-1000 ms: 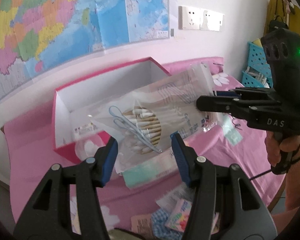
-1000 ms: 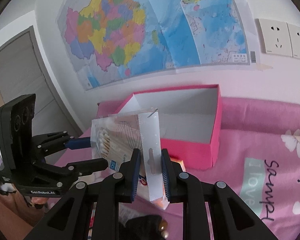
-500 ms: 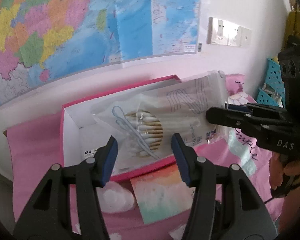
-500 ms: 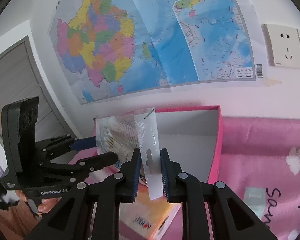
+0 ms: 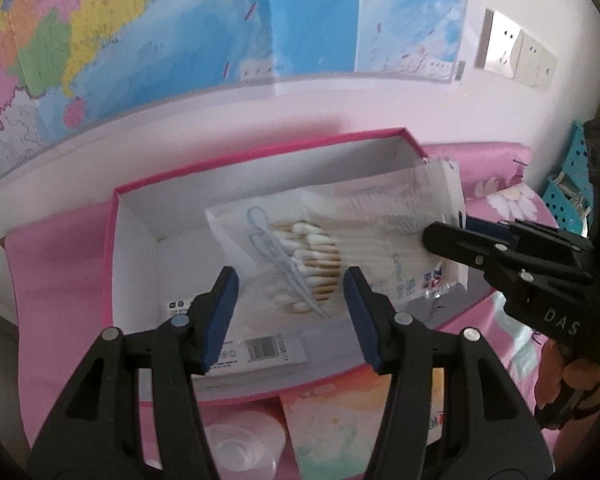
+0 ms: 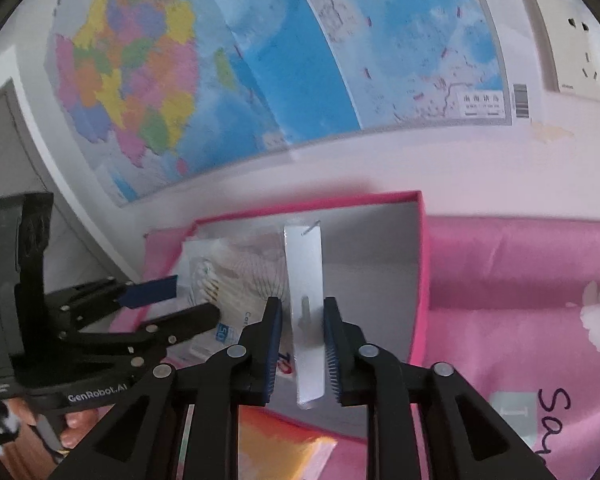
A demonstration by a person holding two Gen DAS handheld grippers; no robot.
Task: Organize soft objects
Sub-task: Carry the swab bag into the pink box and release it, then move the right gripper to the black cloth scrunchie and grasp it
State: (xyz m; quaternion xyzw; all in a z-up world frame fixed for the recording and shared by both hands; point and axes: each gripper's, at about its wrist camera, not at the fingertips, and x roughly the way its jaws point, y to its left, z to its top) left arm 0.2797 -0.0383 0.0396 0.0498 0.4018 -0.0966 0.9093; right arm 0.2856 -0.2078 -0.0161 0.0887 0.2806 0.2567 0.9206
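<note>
Pink cloth (image 5: 56, 264) covers the tabletop, and on it against the wall stands an open pink box (image 5: 112, 248) with white inner walls. From the left wrist view, the left hand-held gripper (image 5: 290, 316) hangs over the near left part of the box with its blue pads well apart and nothing between them; below them a white barcode label (image 5: 260, 350) shows low inside the box. Just past those pads, a clear bag of cotton swabs (image 5: 320, 256) slants over the box's open top, its right end reaching beyond the box's right wall. The right hand-held gripper (image 5: 446, 232) has that end of the bag between its fingers; in the right wrist view (image 6: 302, 344) its jaws are opening, narrow gaps showing on both sides of the bag's flat sealed strip (image 6: 306, 300). That view also shows the left hand-held gripper (image 6: 180, 304) from the side, over the box's left end. Only the left wrist view shows a round pack of white pads (image 5: 240, 450) and a pastel packet (image 5: 332, 428) on the cloth in front of the box, and a teal basket (image 5: 572, 200) at far right. A wall map (image 6: 260, 60) and a socket (image 6: 572, 56) hang above.
</note>
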